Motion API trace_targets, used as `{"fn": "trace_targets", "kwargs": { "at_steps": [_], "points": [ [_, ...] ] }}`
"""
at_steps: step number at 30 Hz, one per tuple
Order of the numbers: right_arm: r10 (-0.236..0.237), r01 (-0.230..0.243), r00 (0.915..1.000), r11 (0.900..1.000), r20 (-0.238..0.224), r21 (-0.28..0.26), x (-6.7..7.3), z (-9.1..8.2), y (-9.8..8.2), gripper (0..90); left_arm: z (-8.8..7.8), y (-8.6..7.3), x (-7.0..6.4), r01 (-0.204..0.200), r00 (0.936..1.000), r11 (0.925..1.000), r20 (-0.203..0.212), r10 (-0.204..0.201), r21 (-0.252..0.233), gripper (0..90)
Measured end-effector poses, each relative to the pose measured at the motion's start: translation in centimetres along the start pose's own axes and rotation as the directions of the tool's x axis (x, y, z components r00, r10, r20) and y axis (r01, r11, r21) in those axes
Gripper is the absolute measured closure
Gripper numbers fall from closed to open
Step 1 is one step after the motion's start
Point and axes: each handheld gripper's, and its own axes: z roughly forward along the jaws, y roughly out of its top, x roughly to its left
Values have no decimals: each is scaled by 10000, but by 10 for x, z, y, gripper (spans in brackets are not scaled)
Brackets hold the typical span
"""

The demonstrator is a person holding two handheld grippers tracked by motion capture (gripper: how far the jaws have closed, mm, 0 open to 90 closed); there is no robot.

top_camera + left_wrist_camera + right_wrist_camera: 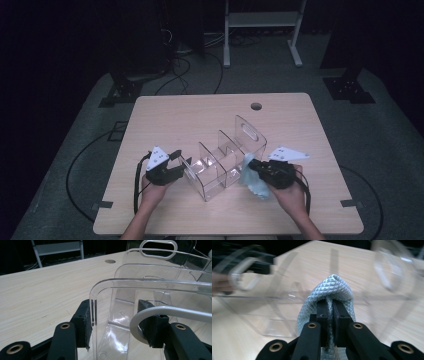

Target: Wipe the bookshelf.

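A light wooden table (165,120) with a round cable hole (256,106) near its twelve o'clock edge carries a clear plastic divided organizer (226,165) standing just toward six o'clock of centre, its handle end turned toward one o'clock.

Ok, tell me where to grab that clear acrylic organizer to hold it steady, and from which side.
Take the clear acrylic organizer by its near end wall, coming from the person's left, one pad outside and one inside. That thin upright wall with a rounded top edge fits between jaws; the left gripper already straddles it there.
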Motion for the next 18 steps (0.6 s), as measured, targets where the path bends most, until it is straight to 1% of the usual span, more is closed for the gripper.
{"fn": "trace_targets", "kwargs": {
  "at_steps": [1, 2, 3, 4, 5, 7, 8, 9, 10, 12, 13, 14, 15, 16, 17, 18],
  "points": [
    [347, -346, 9991, 9994, 263, -27, -15, -3, -5, 844, 0, 0, 0, 27, 10000, 10000, 0, -27, -20, 473],
    [347, -346, 9991, 9994, 263, -27, -15, -3, -5, 844, 0, 0, 0, 20, 10000, 10000, 0, -20, -24, 473],
    [531, -530, 9974, 9986, 484, -37, -25, -4, -8, 844, 0, 0, 0, 12, 10000, 10000, 6, -12, -23, 473],
    [673, -673, 9960, 9977, 591, -15, -30, -5, -9, 844, 0, 0, 0, -14, 10000, 10000, 4, 14, -15, 473],
    [899, -901, 9934, 9959, 712, -15, -40, -6, -12, 844, 0, 0, 0, -14, 10000, 10000, 4, 14, -20, 473],
    [1161, -1190, 9869, 9927, 1120, 191, -59, -2, -17, 844, 0, 0, 0, -3, 10000, 10000, 12, 3, -39, 473],
    [1161, -1190, 9869, 9927, 1120, 191, -59, -2, -17, 844, 0, 0, 0, -3, 10000, 10000, 12, 3, -39, 473],
    [1313, -1356, 9842, 9903, 1187, 287, -68, 3, -19, 844, 0, 0, 0, -11, 10000, 10000, 21, 11, -41, 473],
    [1313, -1356, 9842, 9903, 1187, 287, -68, 3, -19, 844, 0, 0, 0, -14, 10000, 10000, 24, 14, -44, 473],
    [1348, -1408, 9833, 9892, 1223, 415, -71, 10, -20, 844, 0, 0, 0, -17, 10000, 10000, 24, 17, -42, 474],
    [1308, -1385, 9834, 9888, 1259, 552, -71, 17, -21, 844, 0, 0, 1, -22, 10000, 10000, 34, 22, -39, 474],
    [1308, -1385, 9834, 9888, 1259, 552, -71, 17, -21, 844, 0, 0, 1, -12, 10000, 10000, 36, 13, -47, 474],
    [1300, -1394, 9828, 9881, 1308, 654, -71, 23, -24, 844, 0, 0, 1, -12, 10000, 10000, 35, 13, -47, 474],
    [1300, -1394, 9828, 9881, 1308, 654, -71, 23, -24, 844, 0, 0, 1, -12, 10000, 10000, 39, 12, -46, 474],
    [1347, -1462, 9816, 9861, 1356, 789, -73, 30, -27, 844, 0, 0, 1, -25, 10000, 10000, 43, 25, -46, 474],
    [1347, -1462, 9816, 9861, 1356, 789, -73, 30, -27, 844, 0, 0, 1, -17, 10000, 10000, 30, 18, -48, 474]
  ]
}}
